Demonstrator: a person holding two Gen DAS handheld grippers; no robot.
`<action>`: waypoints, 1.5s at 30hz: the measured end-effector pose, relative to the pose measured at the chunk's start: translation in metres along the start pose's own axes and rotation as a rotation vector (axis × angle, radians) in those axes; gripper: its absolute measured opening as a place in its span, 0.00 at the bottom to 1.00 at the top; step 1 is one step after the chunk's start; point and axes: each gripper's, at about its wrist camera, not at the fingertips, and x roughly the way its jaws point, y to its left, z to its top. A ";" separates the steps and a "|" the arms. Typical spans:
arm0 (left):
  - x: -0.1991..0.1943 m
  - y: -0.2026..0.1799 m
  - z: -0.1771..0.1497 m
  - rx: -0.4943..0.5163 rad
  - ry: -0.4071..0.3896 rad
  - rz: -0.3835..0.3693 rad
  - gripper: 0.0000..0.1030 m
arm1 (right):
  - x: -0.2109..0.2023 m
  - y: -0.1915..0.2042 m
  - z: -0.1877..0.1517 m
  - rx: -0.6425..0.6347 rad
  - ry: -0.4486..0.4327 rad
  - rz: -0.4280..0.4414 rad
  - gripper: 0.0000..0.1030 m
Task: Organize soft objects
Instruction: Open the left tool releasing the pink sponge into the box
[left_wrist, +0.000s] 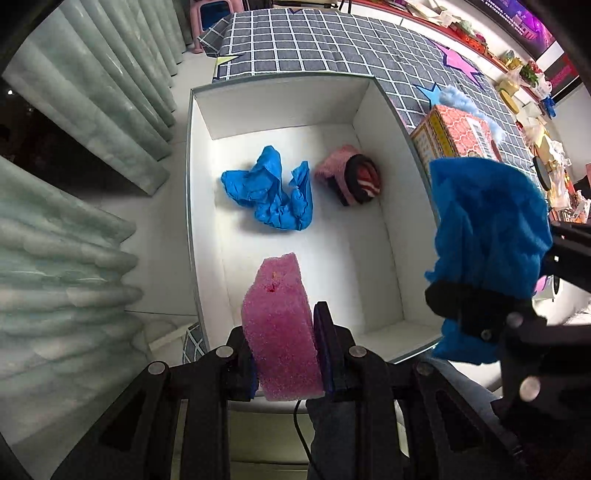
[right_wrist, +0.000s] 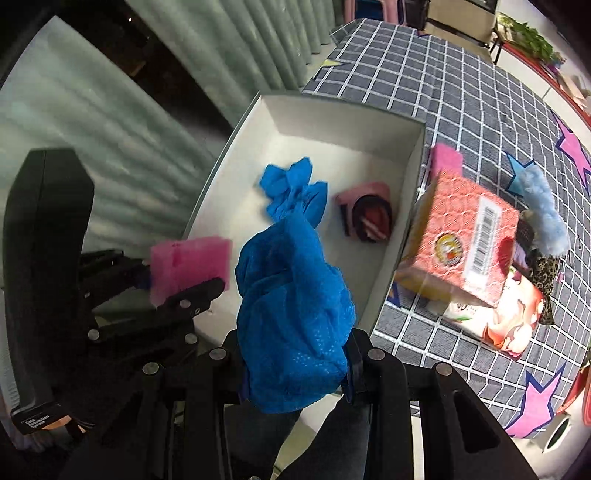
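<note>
My left gripper (left_wrist: 284, 328) is shut on a pink sponge (left_wrist: 280, 328) and holds it above the near end of a white box (left_wrist: 391, 229). My right gripper (right_wrist: 295, 350) is shut on a bunched blue mesh cloth (right_wrist: 291, 314), held above the box's near right rim; it also shows in the left wrist view (left_wrist: 487, 236). Inside the box lie a crumpled blue glove (left_wrist: 269, 192) and a pink, black and red rolled soft item (left_wrist: 351, 173). The sponge also shows in the right wrist view (right_wrist: 188, 266).
A red patterned carton (right_wrist: 465, 236) lies on the checked tablecloth (right_wrist: 461, 88) right of the box, on a floral packet (right_wrist: 506, 317). A light blue fluffy piece (right_wrist: 543, 210) and a leopard-print item (right_wrist: 546, 273) lie beside it. Grey curtains (left_wrist: 74, 184) hang at left.
</note>
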 end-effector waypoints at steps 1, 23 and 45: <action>0.001 -0.001 0.000 0.002 0.004 0.000 0.27 | 0.001 0.000 -0.001 -0.002 0.004 -0.001 0.35; 0.013 -0.008 0.002 0.031 0.034 0.006 0.27 | 0.005 -0.007 -0.003 0.039 0.017 0.006 0.35; 0.021 -0.010 0.002 0.042 0.058 0.013 0.27 | 0.013 -0.008 -0.002 0.042 0.038 0.014 0.35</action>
